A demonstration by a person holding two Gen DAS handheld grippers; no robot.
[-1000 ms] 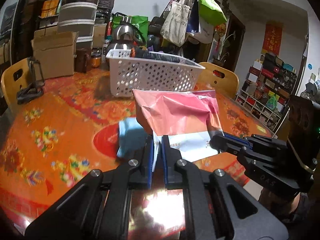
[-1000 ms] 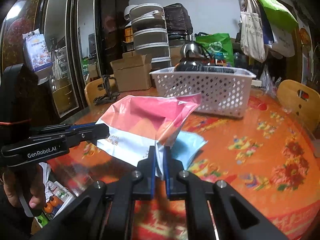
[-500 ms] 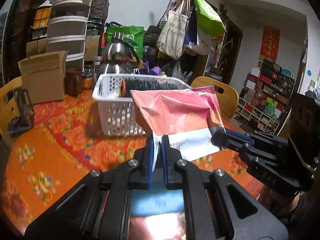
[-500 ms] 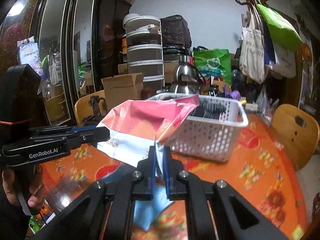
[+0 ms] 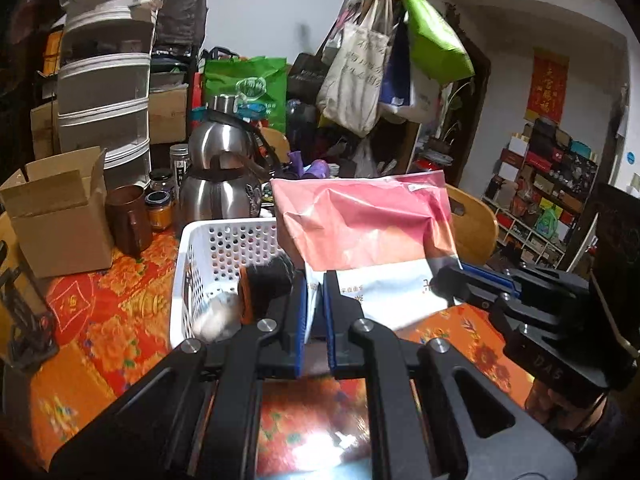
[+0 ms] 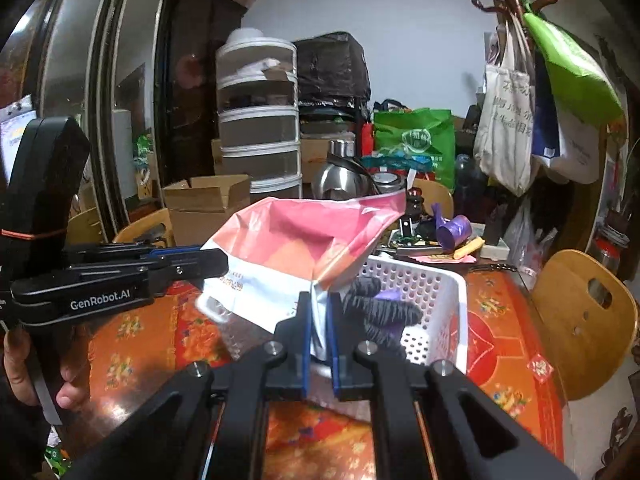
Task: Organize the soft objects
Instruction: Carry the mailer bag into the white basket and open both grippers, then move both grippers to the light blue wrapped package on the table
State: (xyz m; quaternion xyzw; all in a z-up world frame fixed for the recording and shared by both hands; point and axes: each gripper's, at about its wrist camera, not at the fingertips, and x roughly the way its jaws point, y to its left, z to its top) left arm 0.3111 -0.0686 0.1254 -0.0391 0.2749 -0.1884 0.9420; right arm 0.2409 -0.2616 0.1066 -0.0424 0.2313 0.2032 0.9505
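Both grippers hold one pink and white plastic bag (image 5: pixel 368 228) stretched between them, above the near rim of a white perforated basket (image 5: pixel 224 244). My left gripper (image 5: pixel 314 304) is shut on the bag's lower left edge. My right gripper (image 6: pixel 319 320) is shut on the bag's other edge (image 6: pixel 304 240). The basket (image 6: pixel 432 292) holds dark knitted gloves (image 6: pixel 380 312) and a black and orange roll (image 5: pixel 264 280). Each gripper shows in the other's view, the right one (image 5: pixel 460 280) and the left one (image 6: pixel 208 260).
A steel kettle (image 5: pixel 220 176), a brown mug (image 5: pixel 128 220), jars and a cardboard box (image 5: pixel 56 216) stand behind the basket on the orange patterned tablecloth (image 5: pixel 100 320). Wooden chairs (image 6: pixel 584 316) ring the table. A coat rack with bags (image 5: pixel 384 60) stands behind.
Both grippers have lifted the bag off the table and carried it forward to the basket. The blue cloth that lay beside the bag has dropped out of view.
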